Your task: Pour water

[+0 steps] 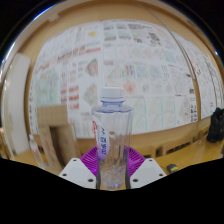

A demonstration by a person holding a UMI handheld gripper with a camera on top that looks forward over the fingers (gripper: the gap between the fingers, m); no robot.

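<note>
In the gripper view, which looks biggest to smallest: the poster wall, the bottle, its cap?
1. Poster wall, spanning the background.
2. Clear bottle, though its nearness, held in the gripper, inflates it.
3. Bottle cap, plainly smallest.

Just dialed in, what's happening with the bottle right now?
The hand-held gripper has a clear plastic water bottle upright between its purple pads, apparently gripped on both sides. The cap is still on, so no pouring has begun. Behind it is a wall covered in printed sheets. No cup or other vessel is in view.
</note>
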